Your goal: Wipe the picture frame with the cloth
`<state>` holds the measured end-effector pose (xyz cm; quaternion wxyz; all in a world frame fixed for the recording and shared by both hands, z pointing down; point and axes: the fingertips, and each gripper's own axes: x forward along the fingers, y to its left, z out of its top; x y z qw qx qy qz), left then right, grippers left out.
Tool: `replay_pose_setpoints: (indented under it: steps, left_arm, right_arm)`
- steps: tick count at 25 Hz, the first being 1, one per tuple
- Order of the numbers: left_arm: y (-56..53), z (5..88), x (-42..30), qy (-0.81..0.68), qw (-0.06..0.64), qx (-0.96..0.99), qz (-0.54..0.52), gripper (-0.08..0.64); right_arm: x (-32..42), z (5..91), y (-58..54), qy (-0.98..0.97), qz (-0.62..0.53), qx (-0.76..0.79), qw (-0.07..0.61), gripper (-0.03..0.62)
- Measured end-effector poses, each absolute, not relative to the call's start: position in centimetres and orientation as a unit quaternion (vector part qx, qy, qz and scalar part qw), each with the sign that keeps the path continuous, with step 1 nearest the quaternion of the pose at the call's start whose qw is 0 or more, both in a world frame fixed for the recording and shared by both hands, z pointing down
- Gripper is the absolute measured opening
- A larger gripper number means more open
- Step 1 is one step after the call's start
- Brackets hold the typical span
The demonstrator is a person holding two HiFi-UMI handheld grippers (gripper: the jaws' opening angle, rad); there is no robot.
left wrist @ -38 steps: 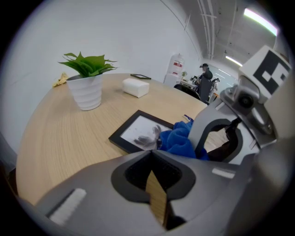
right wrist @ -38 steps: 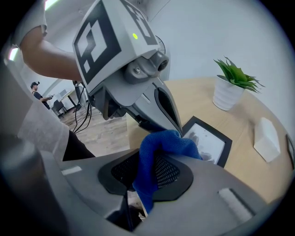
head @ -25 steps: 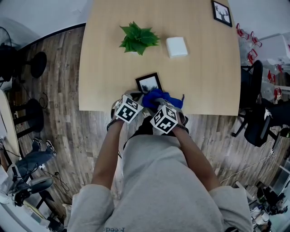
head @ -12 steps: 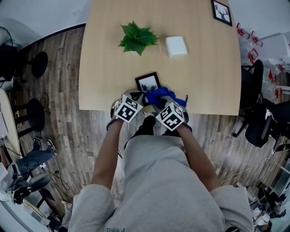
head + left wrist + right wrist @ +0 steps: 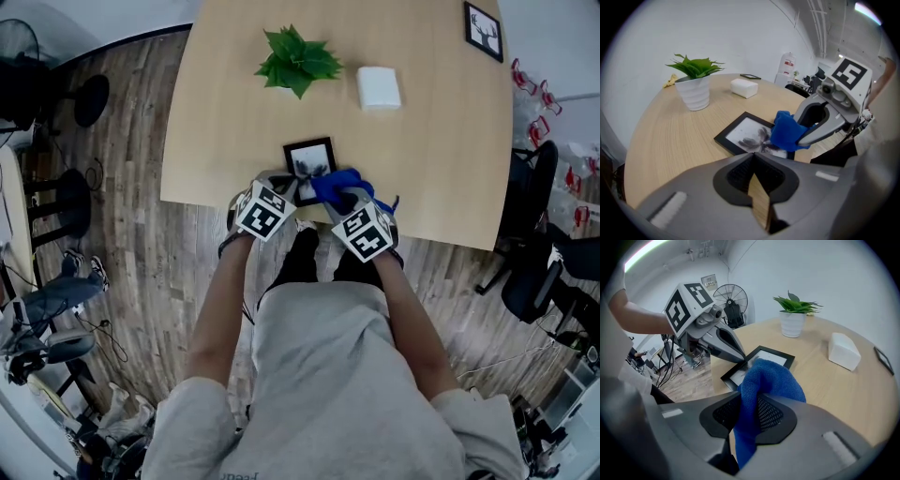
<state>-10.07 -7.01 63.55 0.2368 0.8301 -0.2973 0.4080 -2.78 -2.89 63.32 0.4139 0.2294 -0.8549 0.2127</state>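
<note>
The picture frame [image 5: 310, 161] lies flat on the bench [image 5: 216, 112], close to its near edge, at the centre of the head view. The right hand-held gripper [image 5: 749, 401] is clamped on a fold of the blue cloth [image 5: 768, 378], which bulges over the frame's near right corner. The left hand-held gripper [image 5: 753, 157] has its jaws closed on nothing, with the tips at the frame's near edge. Whether they press it down is unclear. If they don't, a stroke could drag the frame off the bench, or a bare jaw tip could scrape the glass.
</note>
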Motion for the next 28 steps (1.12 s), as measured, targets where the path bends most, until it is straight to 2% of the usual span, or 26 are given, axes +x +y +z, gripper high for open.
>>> replay_pose_setpoints:
  steps: [14, 20, 28]
  left_arm:
    - [-7.3, 63.7, -10.4, -0.376, 0.277, 0.783, 0.410, 0.052]
    - [-7.1, 63.5, -10.1, -0.390, 0.241, 0.770, 0.444, 0.052]
    - [-5.2, 58.6, -10.4, -0.505, 0.265, 0.741, 0.354, 0.052]
  right_arm:
    - [-0.1, 63.9, -2.9, -0.865, 0.193, 0.178, 0.428, 0.081]
    - [2.7, 63.6, -3.8, -0.852, 0.183, 0.189, 0.453, 0.080]
    - [5.4, 61.1, -4.5, -0.854, 0.175, 0.205, 0.446, 0.080]
